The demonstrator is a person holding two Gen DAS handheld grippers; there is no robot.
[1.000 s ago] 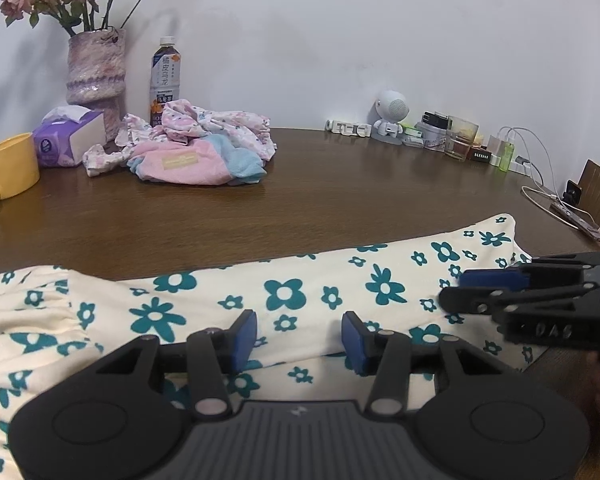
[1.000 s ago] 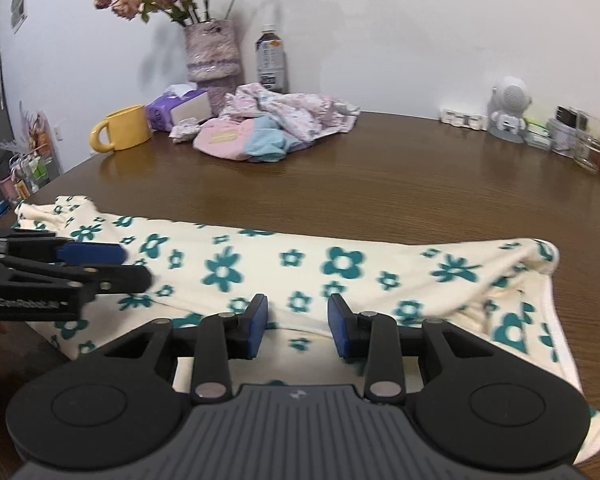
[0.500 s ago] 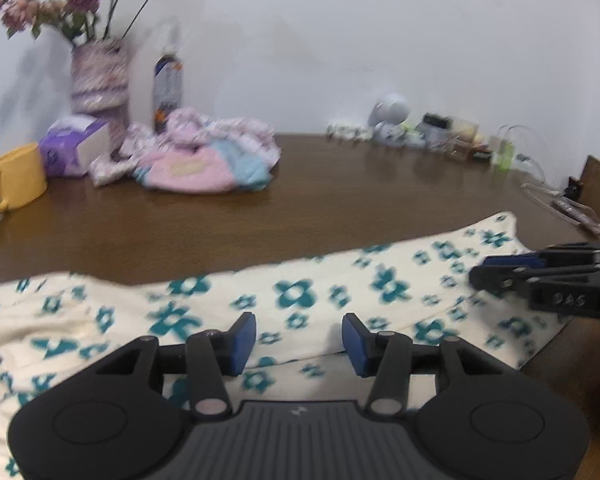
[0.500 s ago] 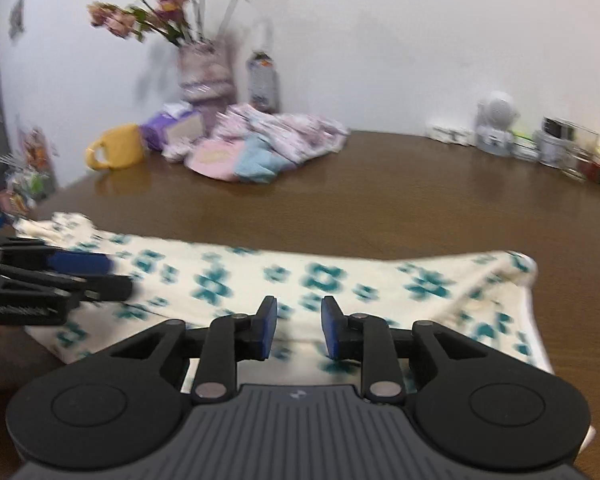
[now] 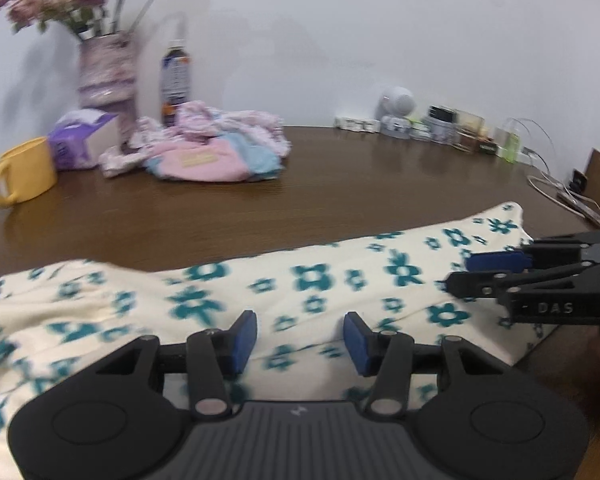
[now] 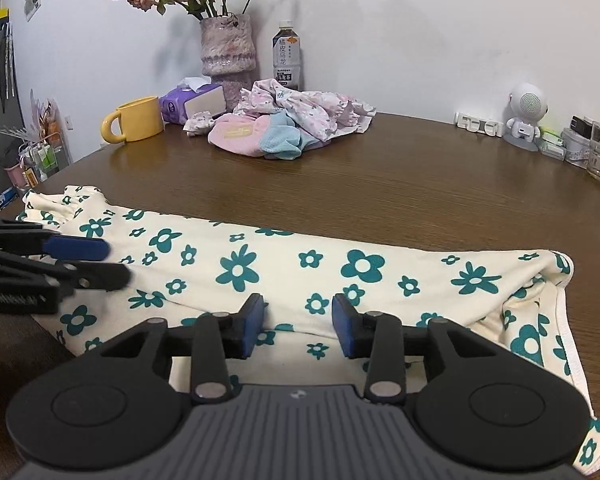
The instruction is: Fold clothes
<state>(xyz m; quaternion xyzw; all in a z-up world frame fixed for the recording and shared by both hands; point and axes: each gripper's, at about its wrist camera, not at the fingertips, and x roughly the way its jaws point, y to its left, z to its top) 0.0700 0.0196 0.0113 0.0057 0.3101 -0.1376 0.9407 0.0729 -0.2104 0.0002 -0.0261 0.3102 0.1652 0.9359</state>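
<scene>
Now both grippers hover with jaws parted and empty: the left gripper (image 5: 300,334) and right gripper (image 6: 298,326) hang just over the cream cloth garment with teal flowers (image 6: 300,268), lying flat along the near edge of the brown wooden table (image 6: 400,188).

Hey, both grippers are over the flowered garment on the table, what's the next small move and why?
Probably lower both and pinch the near edge of the flowered garment. The left gripper and right gripper both hang over it with jaws open and nothing between them, and it lies in a long strip.
</scene>
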